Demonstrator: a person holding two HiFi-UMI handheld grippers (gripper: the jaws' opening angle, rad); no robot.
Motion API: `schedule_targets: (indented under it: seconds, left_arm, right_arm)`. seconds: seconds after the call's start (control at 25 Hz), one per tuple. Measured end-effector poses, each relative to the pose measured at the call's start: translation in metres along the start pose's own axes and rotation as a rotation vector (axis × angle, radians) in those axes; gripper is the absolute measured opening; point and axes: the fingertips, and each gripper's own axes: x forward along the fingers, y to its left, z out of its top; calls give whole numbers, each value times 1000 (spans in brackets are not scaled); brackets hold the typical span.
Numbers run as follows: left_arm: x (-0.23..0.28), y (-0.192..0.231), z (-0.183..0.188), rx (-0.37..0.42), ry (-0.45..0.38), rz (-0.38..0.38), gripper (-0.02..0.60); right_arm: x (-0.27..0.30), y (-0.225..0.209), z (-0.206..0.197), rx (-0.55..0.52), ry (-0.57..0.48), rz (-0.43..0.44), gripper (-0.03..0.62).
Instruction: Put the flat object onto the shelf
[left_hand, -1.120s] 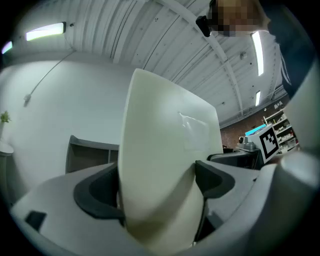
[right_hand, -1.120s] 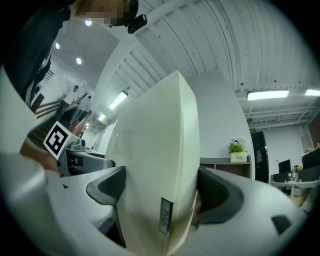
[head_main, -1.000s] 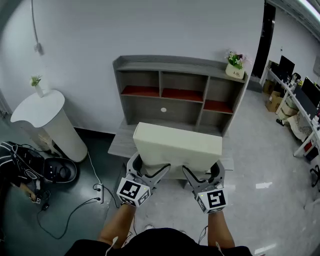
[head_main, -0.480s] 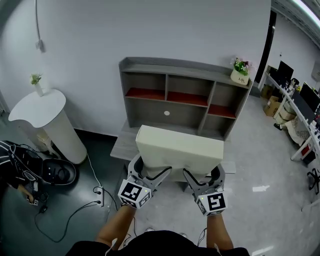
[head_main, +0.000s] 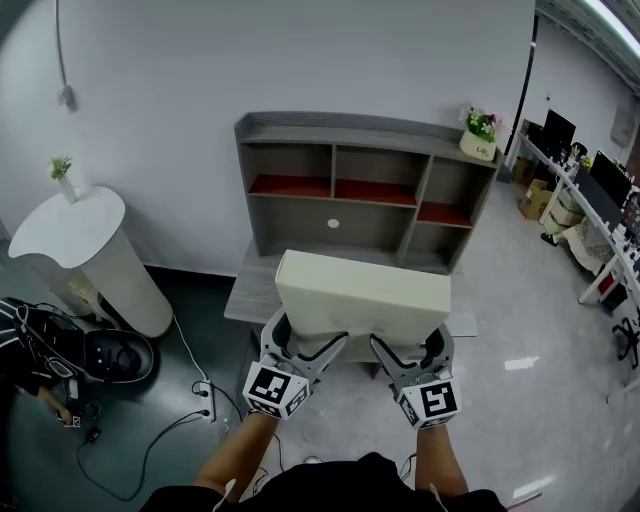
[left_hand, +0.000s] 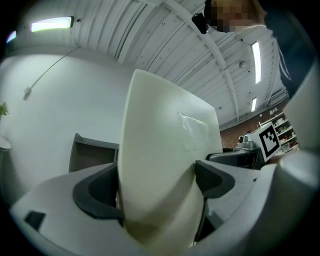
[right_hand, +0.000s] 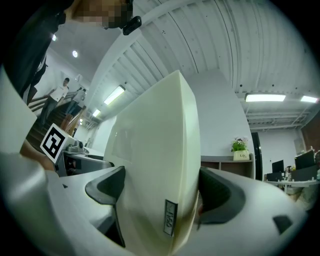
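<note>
Holding, left gripper (head_main: 308, 338): jaws clamped on flat pad (head_main: 362, 293), near left edge.
Right gripper (head_main: 408, 340): jaws clamped its near right edge.

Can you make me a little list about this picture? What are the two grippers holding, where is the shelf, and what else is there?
held thing: a flat cream pad, held up in the air
left gripper: shut on the pad's near edge
right gripper: shut on the same edge, further right
shelf: grey, against the wall, beyond the pad, with red-floored compartments
on top of shelf: a flower pot at the right end
pad on shelf: not yet
to the left: a white round table
</note>
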Motion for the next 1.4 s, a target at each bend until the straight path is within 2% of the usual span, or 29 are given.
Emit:
schedule_targets:
  seconds: [0.6,0.96,1.4]
  left_arm:
    - [34,28,-17,-44,11,-22,466]
    - [92,36,-28,-40,11,-60,466]
    - [183,24,-41,-49,10,-107,466]
  right_arm:
    - [36,-17,-13,-20,7,-24,445]
    - [60,-65,-28,-22,-1,-51,445]
    - [79,-150,-49,-11,13,-103,445]
